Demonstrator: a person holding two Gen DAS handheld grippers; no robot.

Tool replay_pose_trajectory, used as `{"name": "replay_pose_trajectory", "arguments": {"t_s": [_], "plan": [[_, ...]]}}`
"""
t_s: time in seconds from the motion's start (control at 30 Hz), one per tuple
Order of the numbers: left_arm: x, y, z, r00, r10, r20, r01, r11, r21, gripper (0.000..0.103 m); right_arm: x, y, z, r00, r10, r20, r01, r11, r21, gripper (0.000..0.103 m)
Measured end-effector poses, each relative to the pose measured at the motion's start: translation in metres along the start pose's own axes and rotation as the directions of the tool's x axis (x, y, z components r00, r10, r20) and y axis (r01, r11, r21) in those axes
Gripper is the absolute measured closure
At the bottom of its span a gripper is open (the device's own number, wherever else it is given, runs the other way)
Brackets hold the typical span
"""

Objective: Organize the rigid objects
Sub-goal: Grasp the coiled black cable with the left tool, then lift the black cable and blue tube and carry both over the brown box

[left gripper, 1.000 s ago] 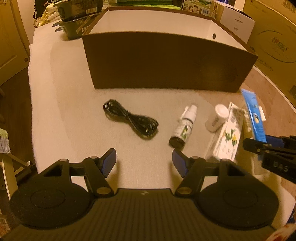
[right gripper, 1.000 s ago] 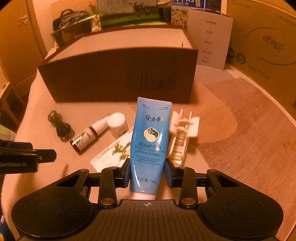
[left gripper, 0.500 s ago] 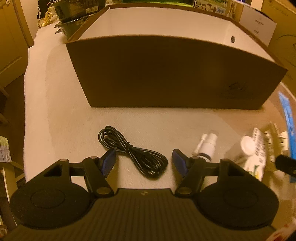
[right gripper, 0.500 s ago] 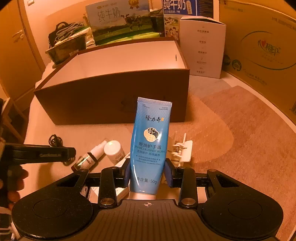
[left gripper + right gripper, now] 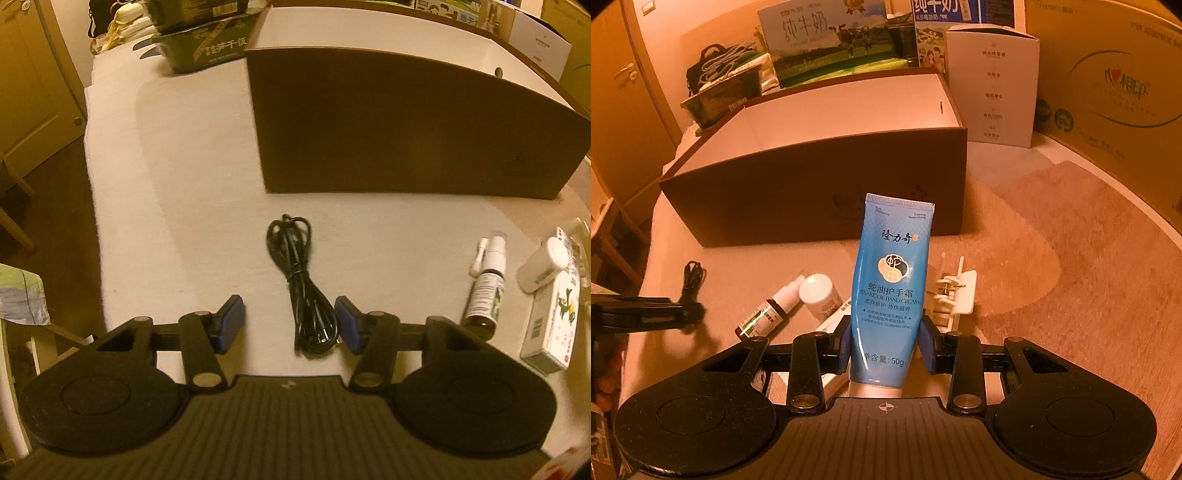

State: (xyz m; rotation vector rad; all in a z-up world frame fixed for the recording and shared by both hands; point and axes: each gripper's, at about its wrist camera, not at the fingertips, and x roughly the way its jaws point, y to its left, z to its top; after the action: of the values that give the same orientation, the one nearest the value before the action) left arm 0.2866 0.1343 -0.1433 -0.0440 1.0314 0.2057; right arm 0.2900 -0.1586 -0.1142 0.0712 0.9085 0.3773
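Note:
A coiled black cable [image 5: 295,258] lies on the white table in front of the brown open box [image 5: 406,129]. My left gripper [image 5: 289,325] straddles the cable's near end. Its jaws are closing; the cable sits between the blue pads close to the right one, and a gap remains on the left. In the right wrist view my right gripper [image 5: 886,343] is shut on a blue hand cream tube [image 5: 892,266], held upright above the table in front of the box [image 5: 812,184]. The left gripper [image 5: 646,314] shows at that view's left edge, near the cable [image 5: 692,277].
A spray bottle [image 5: 485,284], a small white bottle [image 5: 543,264] and a white carton [image 5: 554,325] lie right of the cable. A white clip-like item [image 5: 955,295] lies behind the tube. Dark trays [image 5: 207,40] and cardboard boxes [image 5: 993,81] stand behind the box.
The left gripper has moved onto the cable, which now lies between its pads, and its jaws have narrowed. The right gripper keeps the tube and has hardly moved.

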Motion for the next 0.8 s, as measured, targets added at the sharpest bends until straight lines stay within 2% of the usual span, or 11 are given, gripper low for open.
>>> {"name": "replay_pose_trajectory", "arguments": {"t_s": [0.37, 0.53, 0.63, 0.8], "plan": [[0.017, -0.006, 0.022, 1.000, 0.001, -0.006, -0.001, 1.000, 0.016, 0.052, -0.001, -0.002, 0.000, 1.000, -0.012, 0.005, 0.012, 1.000, 0.008, 0.066], [0.020, -0.005, 0.028, 1.000, -0.007, -0.010, 0.007, 1.000, 0.011, 0.065, -0.002, -0.003, 0.000, 1.000, -0.014, 0.005, 0.014, 1.000, 0.012, 0.066], [0.019, -0.006, 0.027, 1.000, -0.026, -0.009, 0.026, 1.000, 0.018, 0.085, -0.003, -0.004, 0.001, 1.000, -0.010, 0.003, 0.010, 1.000, 0.014, 0.066], [0.015, -0.012, 0.024, 0.999, -0.032, -0.002, 0.032, 0.998, 0.055, 0.089, -0.006, -0.003, 0.002, 1.000, -0.002, 0.004, 0.002, 1.000, 0.011, 0.066]]}}
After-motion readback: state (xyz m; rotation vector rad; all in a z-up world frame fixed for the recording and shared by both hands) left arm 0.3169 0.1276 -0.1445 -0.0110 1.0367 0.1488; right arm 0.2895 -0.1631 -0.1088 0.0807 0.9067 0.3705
